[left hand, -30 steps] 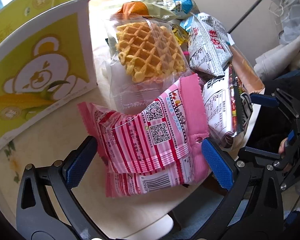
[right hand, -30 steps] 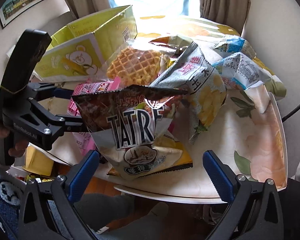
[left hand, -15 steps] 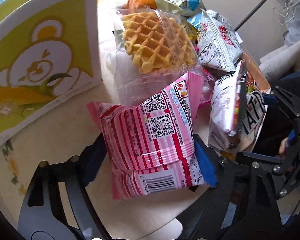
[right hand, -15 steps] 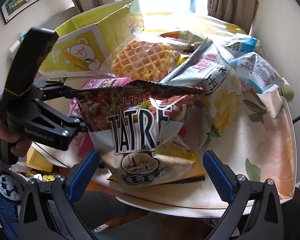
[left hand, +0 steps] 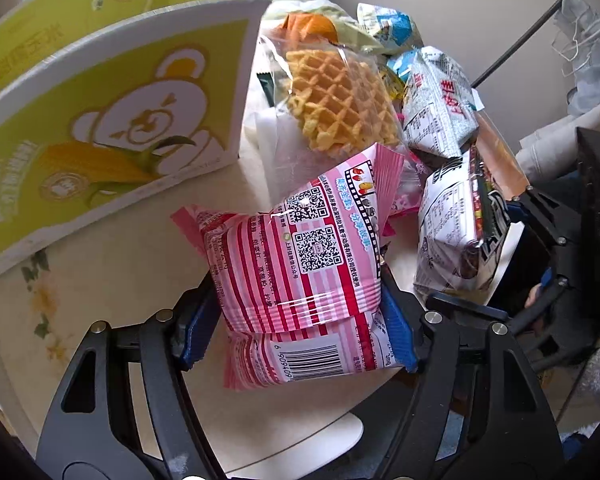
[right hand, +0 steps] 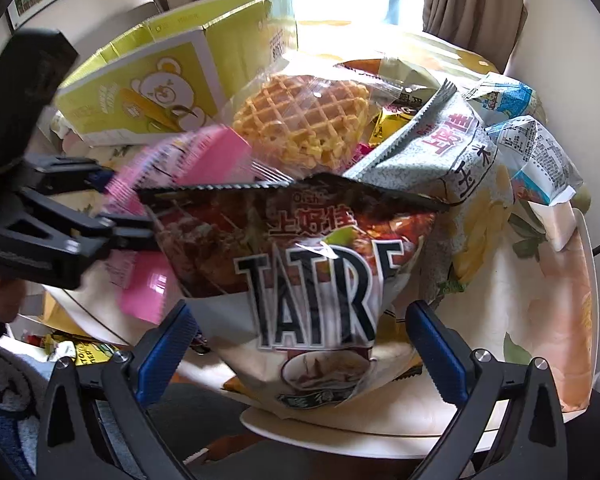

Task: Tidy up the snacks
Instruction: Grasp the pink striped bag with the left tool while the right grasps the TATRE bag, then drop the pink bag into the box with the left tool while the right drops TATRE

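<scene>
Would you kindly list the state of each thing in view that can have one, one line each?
Left claw: closing, blue pads against the pink snack pack.
Pink snack pack: sealed, squeezed between the pads.
Right claw: open, astride the dark chip bag without touching it.
Dark chip bag: sealed, lying on the table.
Yellow bear carton: top flaps open.
Waffle: sealed in a clear wrapper.
</scene>
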A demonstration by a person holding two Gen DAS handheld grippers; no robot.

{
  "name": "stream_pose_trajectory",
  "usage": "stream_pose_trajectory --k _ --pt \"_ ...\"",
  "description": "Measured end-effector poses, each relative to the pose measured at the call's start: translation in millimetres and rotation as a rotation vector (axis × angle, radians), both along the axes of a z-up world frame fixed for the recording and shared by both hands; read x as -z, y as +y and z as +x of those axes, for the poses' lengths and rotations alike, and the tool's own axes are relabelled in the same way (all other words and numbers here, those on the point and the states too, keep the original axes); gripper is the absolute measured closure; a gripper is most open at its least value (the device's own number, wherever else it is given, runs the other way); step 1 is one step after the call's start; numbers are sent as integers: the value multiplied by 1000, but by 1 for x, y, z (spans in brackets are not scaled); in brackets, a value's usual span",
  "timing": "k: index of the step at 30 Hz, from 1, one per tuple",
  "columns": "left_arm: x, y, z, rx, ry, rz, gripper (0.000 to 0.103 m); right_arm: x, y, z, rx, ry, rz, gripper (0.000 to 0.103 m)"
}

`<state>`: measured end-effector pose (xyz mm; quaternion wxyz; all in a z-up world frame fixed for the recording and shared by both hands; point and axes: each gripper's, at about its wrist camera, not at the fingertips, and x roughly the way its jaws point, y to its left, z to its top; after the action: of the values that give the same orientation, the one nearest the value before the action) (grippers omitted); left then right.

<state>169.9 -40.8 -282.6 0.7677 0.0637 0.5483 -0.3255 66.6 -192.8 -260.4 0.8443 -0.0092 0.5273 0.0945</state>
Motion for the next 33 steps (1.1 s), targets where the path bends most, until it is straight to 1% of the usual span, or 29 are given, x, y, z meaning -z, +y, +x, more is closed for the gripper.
stream_pose_trajectory --k 1,4,7,9,14,20,22,23,28,31,32,33 --pt "-3 1 -2 -1 -7 0 35 1 0 0 -2 3 -7 11" --pt "-9 3 -5 1 -19 -2 35 3 2 3 -4 4 -52 35" --pt "-17 6 -8 -2 -35 -2 35 0 2 4 2 6 -58 44" --pt "-24 10 -10 -8 -46 -5 35 -5 3 5 -4 0 -53 47" --pt "-44 24 -15 -33 -77 -22 35 -24 3 4 0 -18 -34 48" --pt "-82 44 -17 -71 -138 -49 35 -64 12 17 9 -73 -19 48" --pt "-98 51 -16 -79 -173 -60 35 -83 17 21 17 -100 -11 48" --pt "-108 55 -14 -86 -192 -67 35 -88 17 25 21 -110 -9 48" --pt "-148 78 3 -131 -261 -102 35 -133 33 50 10 -185 -19 48" --pt "-166 90 18 -165 -307 -104 35 -152 44 67 -21 -226 -25 48" --pt "-170 94 22 -178 -317 -102 35 -158 51 64 -28 -236 -26 48" --pt "-174 98 29 -197 -327 -99 35 -164 55 74 -42 -246 -19 48"
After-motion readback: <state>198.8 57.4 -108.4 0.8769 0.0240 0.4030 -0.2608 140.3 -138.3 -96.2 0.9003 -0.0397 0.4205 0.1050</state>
